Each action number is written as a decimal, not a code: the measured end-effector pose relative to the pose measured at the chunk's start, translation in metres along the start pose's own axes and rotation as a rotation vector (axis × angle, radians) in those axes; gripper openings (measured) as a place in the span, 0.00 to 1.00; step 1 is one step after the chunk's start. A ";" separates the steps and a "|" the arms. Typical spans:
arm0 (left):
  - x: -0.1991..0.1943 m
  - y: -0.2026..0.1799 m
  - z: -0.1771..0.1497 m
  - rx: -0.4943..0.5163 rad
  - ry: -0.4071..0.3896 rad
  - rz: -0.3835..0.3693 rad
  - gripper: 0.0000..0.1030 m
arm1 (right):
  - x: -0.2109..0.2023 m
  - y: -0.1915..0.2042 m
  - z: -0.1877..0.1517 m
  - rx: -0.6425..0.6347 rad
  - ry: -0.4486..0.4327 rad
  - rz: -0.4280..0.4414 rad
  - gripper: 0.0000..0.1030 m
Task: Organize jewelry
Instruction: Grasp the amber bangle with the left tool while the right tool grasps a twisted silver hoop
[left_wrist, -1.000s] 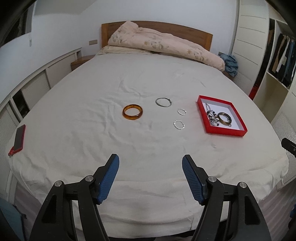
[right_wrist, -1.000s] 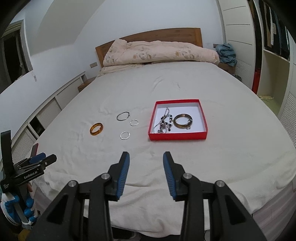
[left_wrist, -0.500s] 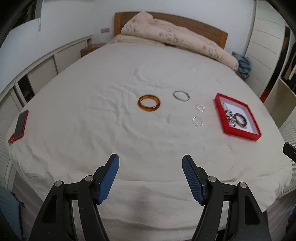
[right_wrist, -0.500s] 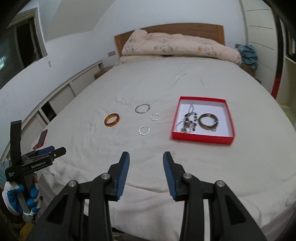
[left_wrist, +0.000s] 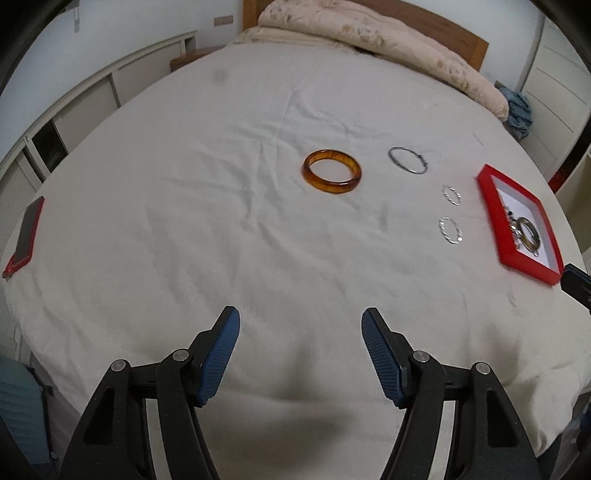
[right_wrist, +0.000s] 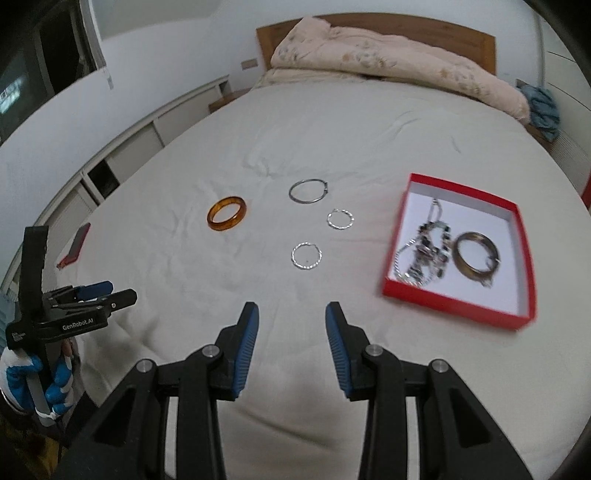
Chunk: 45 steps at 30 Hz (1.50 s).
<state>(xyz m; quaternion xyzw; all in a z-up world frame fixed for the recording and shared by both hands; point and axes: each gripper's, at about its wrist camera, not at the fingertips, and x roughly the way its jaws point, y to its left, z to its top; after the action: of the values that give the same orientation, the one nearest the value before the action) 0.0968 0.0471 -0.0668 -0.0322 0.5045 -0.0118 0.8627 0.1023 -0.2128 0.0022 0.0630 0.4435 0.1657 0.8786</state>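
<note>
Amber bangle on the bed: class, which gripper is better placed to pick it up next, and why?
Probably left. The bangle lies almost straight ahead of the left gripper, whose fingers stand wide and empty. From the right gripper it sits off to the left, and those fingers look narrower than the bangle.

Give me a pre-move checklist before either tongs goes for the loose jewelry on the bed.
1. Left tongs empty and open: ok.
2. Right tongs empty, jaws apart with a narrower gap: ok.
3. Amber translucent bangle lying flat on the white bedsheet, apart from other pieces: ok.
4. Thin plain silver hoop and two smaller twisted silver rings separate, not overlapping: ok.
5. Shallow red cardboard box open, bare white floor left beside the brown bangle and the tangled beaded chains: ok.
6. Either tongs touching any piece yet: not ok, both short of them.
</note>
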 end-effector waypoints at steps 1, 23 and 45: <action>0.006 0.001 0.005 -0.003 0.007 0.003 0.65 | 0.008 0.000 0.005 -0.009 0.010 0.005 0.34; 0.098 0.007 0.132 -0.031 0.025 -0.010 0.56 | 0.166 -0.024 0.058 -0.058 0.246 -0.026 0.24; 0.140 -0.015 0.143 0.070 0.087 -0.006 0.09 | 0.188 -0.022 0.058 -0.062 0.233 -0.019 0.03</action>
<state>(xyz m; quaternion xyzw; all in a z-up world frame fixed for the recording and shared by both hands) 0.2903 0.0311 -0.1181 -0.0031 0.5406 -0.0333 0.8406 0.2577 -0.1663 -0.1118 0.0118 0.5376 0.1773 0.8243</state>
